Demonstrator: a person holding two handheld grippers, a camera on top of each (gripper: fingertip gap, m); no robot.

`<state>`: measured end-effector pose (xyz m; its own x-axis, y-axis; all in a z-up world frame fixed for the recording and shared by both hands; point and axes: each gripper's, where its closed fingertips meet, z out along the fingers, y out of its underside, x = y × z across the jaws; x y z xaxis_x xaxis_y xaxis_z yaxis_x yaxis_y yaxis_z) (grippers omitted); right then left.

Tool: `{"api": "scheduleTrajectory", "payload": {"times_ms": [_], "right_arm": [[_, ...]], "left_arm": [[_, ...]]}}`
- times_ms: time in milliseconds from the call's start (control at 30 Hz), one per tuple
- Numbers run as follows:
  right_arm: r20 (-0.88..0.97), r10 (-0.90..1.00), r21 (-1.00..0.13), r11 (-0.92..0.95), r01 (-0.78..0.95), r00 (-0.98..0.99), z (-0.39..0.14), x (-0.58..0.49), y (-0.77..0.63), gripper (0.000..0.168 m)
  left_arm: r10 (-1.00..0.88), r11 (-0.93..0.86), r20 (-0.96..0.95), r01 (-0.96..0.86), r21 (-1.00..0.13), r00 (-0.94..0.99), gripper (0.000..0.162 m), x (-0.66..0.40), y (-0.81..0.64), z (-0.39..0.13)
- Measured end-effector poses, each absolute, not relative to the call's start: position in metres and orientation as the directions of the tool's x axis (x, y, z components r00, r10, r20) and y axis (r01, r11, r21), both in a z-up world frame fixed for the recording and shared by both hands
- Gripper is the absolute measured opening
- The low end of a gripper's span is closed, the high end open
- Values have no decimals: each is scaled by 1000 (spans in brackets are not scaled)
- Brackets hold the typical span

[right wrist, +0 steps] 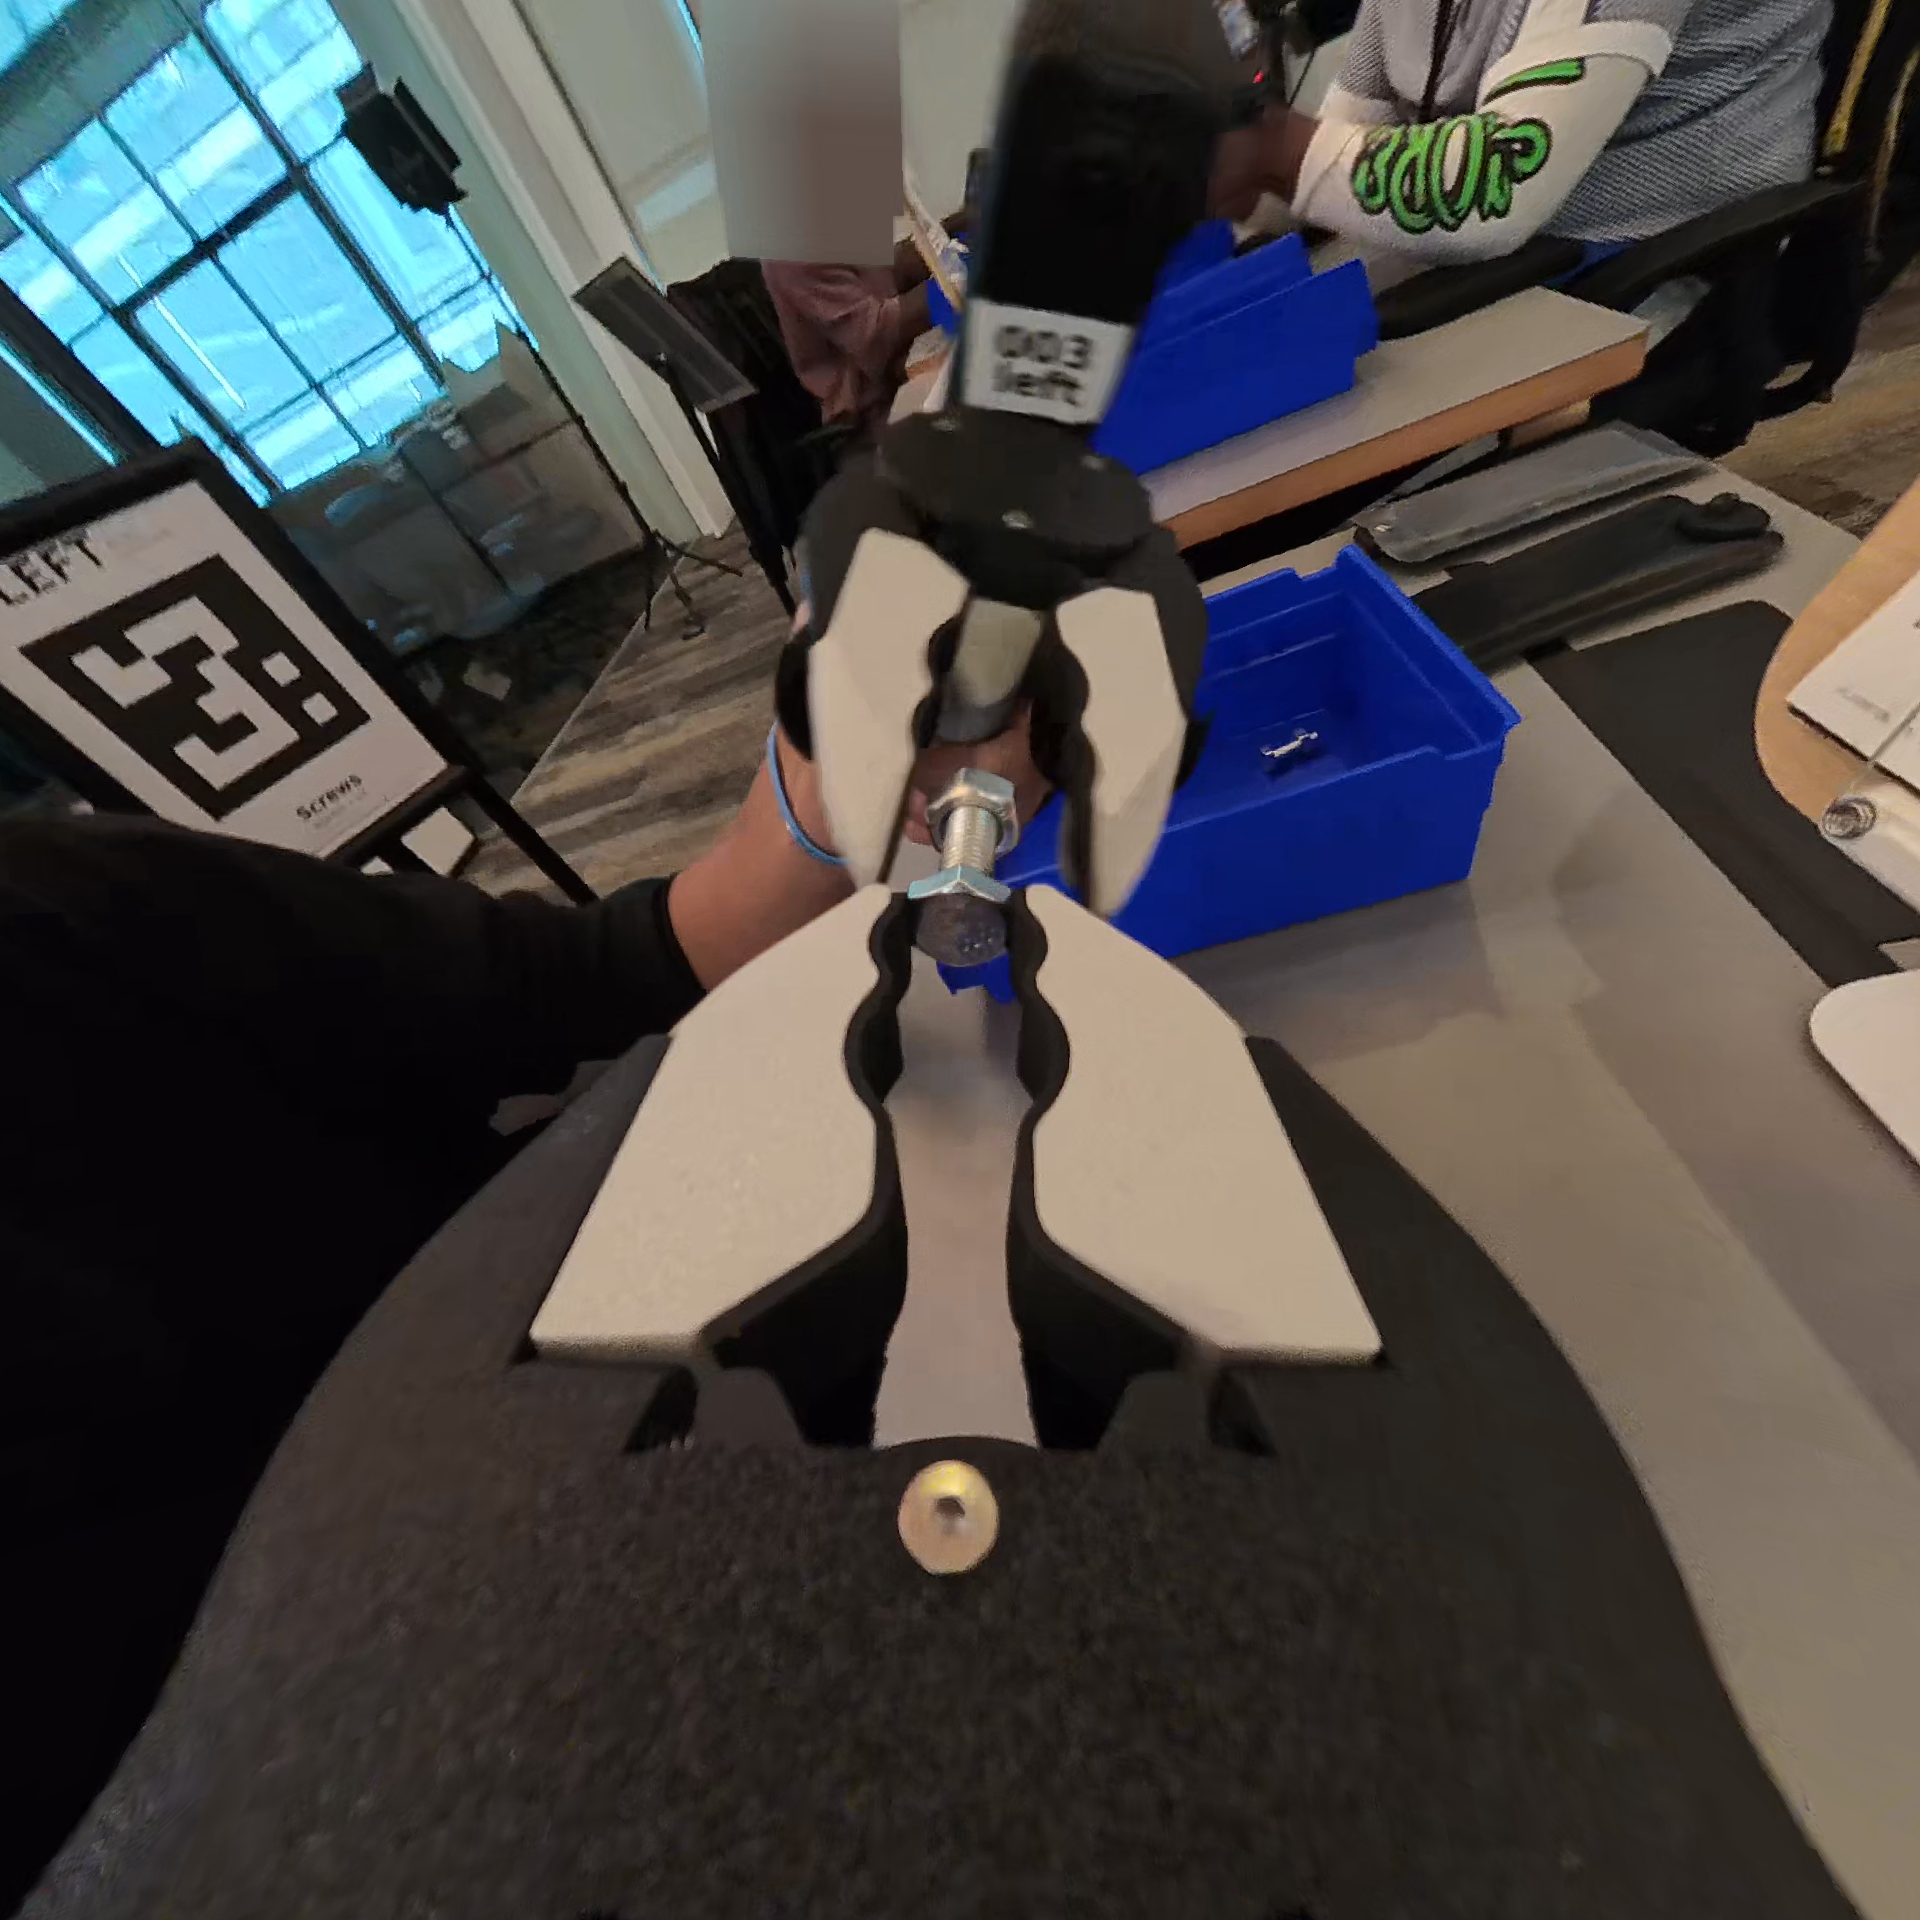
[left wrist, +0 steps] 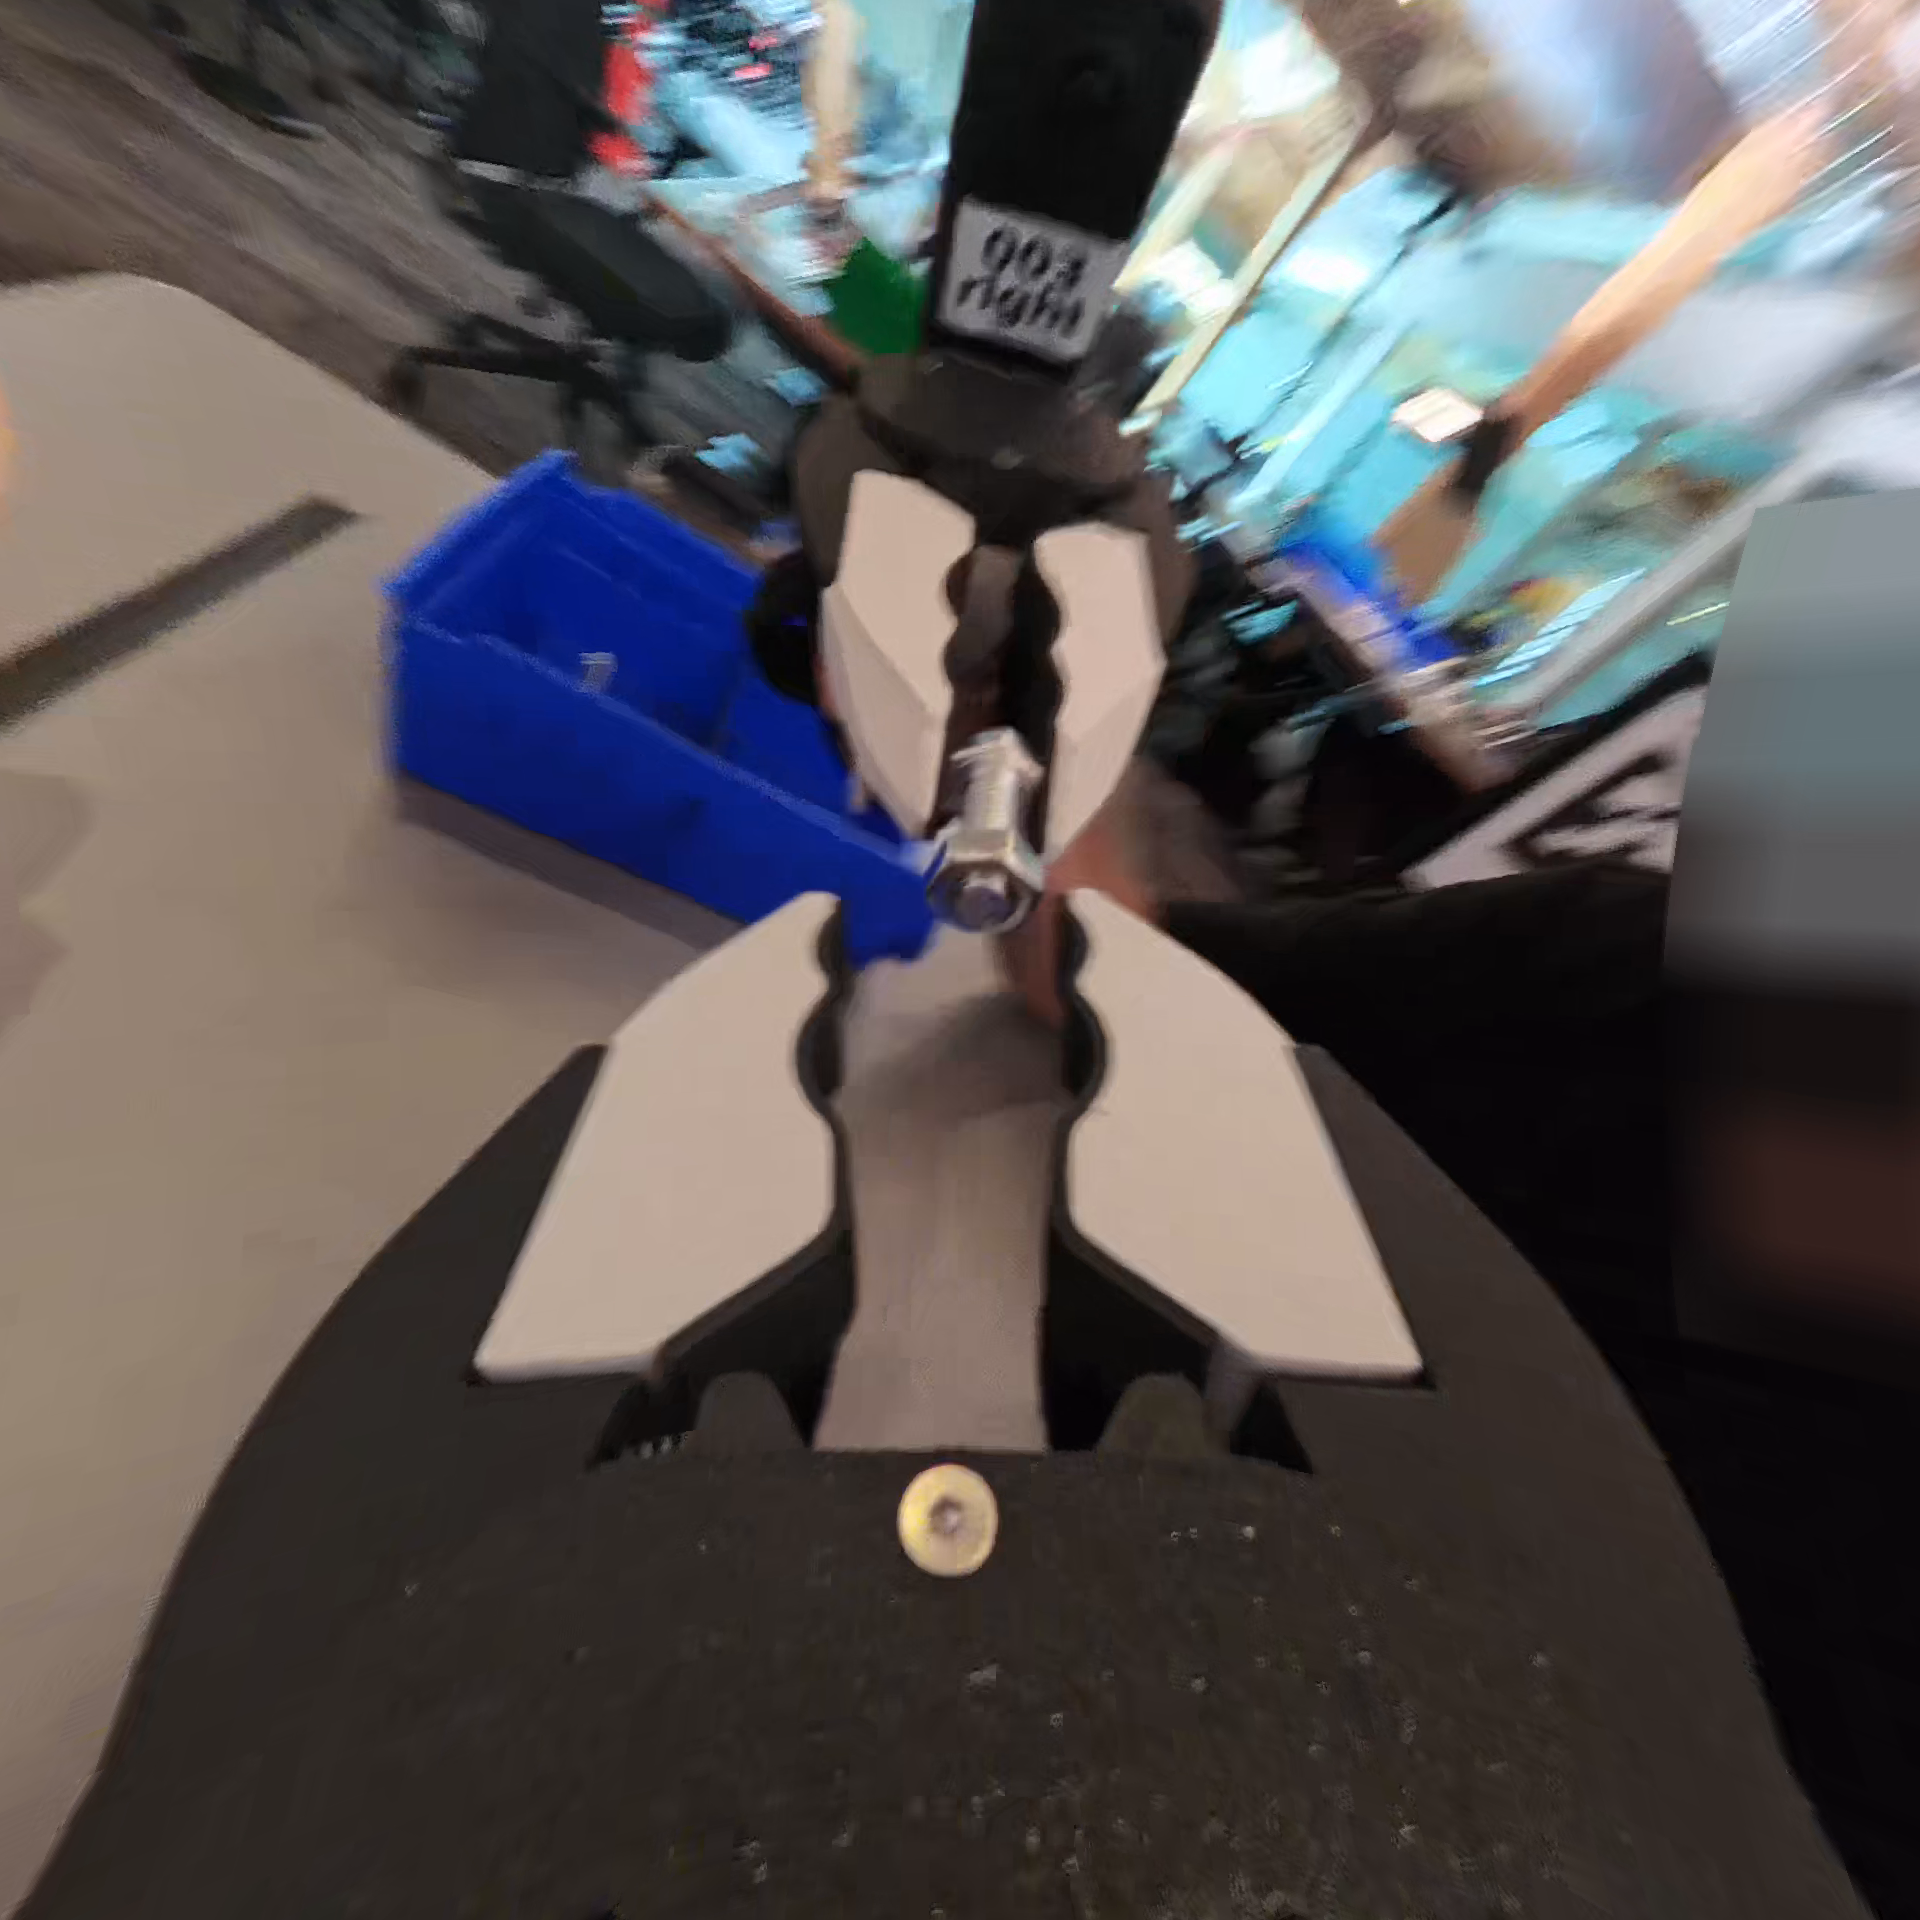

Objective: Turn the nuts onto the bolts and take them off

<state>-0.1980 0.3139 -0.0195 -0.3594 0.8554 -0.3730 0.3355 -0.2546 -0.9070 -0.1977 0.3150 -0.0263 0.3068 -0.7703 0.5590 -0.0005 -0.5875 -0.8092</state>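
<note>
- Right gripper (right wrist: 956,935) clamps the bolt (right wrist: 964,847) head.
- Left gripper (left wrist: 956,925) gapes, fingers apart around the nut (right wrist: 975,795).
- Blue bin (right wrist: 1340,748) on the desk (right wrist: 1558,1039) behind.

Black tool (right wrist: 961,914) bodies with pale grey scalloped fingers (right wrist: 1132,1049), brass screw (right wrist: 948,1517), black sleeve (right wrist: 312,997), blue wristband (right wrist: 795,821).

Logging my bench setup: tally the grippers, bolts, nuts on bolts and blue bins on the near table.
Hand-held grippers: 2, left hand-held gripper, right hand-held gripper
bolt: 1
nut: 1
blue bin: 1
Total: 5
</note>
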Motion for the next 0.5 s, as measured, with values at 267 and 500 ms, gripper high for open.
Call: {"api": "scheduleTrajectory", "payload": {"times_ms": [267,500], "right_arm": [[-465,796,-874,-343,345,-387,-20,-200,314,18],[-524,732,-846,-391,362,-434,-19,-200,308,18]], "left_arm": [[-784,-31,-201,-360,-933,587,51,-209,312,-7],[-450,199,-726,-735,-649,519,34,-215,311,-8]]}}
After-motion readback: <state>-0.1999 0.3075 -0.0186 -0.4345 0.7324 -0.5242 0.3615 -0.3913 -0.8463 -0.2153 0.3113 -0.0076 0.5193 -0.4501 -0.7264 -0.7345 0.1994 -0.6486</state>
